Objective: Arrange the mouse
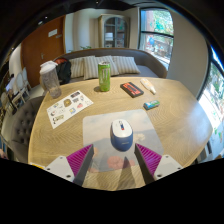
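Note:
A grey and blue computer mouse (121, 134) lies on a pale translucent mouse mat (105, 128) on the round wooden table (175, 120). My gripper (115, 160) is open, its two fingers with magenta pads (80, 158) spread wide just short of the mouse. The mouse stands just ahead of the fingers, slightly right of the middle between them, with a gap at each side. Nothing is held.
A green can (104, 76) stands at the far middle of the table. A red book (131, 89) and a small teal object (151, 103) lie to the right. A printed sheet (69, 107) lies at the left, a glass jar (50, 78) beyond it. Sofa behind.

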A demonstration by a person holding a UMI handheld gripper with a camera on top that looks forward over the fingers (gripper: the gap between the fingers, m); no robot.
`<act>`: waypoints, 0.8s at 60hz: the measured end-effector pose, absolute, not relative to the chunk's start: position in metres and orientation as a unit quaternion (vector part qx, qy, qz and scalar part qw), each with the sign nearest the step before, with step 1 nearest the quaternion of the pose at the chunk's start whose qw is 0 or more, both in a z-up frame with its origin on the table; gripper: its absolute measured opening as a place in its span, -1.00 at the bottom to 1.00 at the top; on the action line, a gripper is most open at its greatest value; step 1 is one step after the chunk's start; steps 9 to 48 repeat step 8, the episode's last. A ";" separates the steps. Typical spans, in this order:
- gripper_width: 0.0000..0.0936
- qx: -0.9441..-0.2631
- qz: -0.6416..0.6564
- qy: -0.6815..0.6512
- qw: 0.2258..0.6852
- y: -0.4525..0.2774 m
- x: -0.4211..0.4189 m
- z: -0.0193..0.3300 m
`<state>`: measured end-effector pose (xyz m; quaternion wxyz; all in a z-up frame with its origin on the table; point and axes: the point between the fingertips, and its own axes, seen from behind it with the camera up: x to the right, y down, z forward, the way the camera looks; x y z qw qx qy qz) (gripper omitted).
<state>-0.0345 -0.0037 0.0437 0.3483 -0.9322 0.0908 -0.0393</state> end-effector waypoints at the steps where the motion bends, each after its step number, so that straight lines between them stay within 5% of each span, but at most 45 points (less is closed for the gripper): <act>1: 0.82 -0.931 -0.041 0.097 0.349 -0.011 -0.038 0.046; 8: 0.82 -0.929 -0.043 0.137 0.340 -0.066 -0.063 0.058; 48: 0.82 -0.929 -0.043 0.137 0.340 -0.066 -0.063 0.058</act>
